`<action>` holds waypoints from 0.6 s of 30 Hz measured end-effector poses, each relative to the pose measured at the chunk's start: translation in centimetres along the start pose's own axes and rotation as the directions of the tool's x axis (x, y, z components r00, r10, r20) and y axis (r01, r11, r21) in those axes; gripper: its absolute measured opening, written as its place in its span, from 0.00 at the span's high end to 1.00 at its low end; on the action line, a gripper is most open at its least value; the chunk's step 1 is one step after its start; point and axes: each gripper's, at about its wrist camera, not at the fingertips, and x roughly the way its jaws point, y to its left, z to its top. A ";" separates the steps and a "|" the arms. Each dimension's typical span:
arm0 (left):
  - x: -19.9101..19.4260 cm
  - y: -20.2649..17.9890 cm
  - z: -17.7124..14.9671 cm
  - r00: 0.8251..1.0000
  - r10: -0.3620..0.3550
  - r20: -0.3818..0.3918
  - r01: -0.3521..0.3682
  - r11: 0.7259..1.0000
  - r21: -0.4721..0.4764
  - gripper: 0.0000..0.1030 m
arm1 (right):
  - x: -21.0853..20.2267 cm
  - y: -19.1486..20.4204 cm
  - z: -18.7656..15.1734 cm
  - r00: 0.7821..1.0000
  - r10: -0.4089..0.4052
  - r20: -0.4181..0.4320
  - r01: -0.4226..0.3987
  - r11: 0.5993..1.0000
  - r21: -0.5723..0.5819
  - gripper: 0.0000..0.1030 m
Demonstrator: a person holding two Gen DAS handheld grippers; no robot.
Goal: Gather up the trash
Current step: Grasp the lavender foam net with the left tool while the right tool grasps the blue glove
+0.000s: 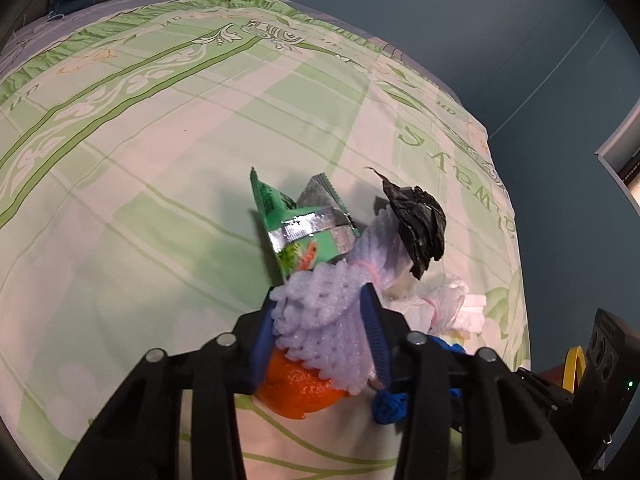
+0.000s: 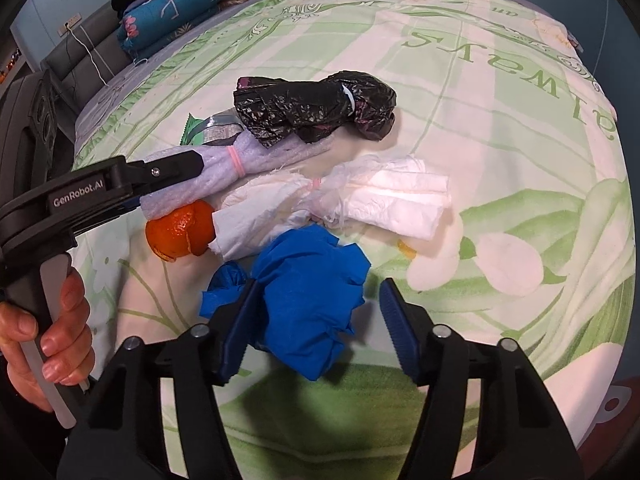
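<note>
Your left gripper [image 1: 320, 312] sits closed around the pale lilac foam-net fruit sleeve [image 1: 324, 328], its blue-padded fingers pinching the sleeve's near end. From that grip the sleeve's long axis runs away toward one o'clock, cinched partway along by a thin pink rubber band [image 2: 235, 159]. Just under the gripped end, at about six o'clock from the fingers, lies the orange mandarin peel [image 1: 298, 392], touching the sleeve. At eleven o'clock from the left gripper stands the green and silver foil snack wrapper [image 1: 298, 226], torn open and leaning against the sleeve. At one o'clock the crumpled black plastic bag [image 1: 418, 226] rests on the sleeve's far end.

Moving right, the white crumpled tissue and plastic bundle [image 2: 384, 196] lies across the green-and-cream patterned bed sheet [image 2: 500, 128], its long axis running roughly from nine to three o'clock in the right wrist view, pinched at the middle by another pink band.

Your right gripper [image 2: 316, 308] stands wide open and holds nothing. The crumpled blue nitrile glove [image 2: 308, 292] lies between its fingers, hard against the left one and clear of the right, with a small knotted lobe poking out toward nine o'clock. This hand is plainly the nearer to the glove; closing on it looks like the next step, and the loose rubber will likely bunch and slip.
</note>
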 end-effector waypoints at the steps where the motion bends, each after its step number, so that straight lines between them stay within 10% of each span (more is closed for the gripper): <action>1: 0.0 -0.2 -0.1 1.000 -0.002 0.001 0.002 1.000 0.010 0.68 | 0.1 0.1 0.0 1.000 0.002 -0.004 -0.002 1.000 -0.002 0.54; 18: -2.4 -0.2 -0.7 0.999 -0.008 0.034 0.008 1.000 0.011 0.82 | -1.4 1.4 -0.6 1.000 0.010 0.023 -0.009 0.999 -0.045 0.88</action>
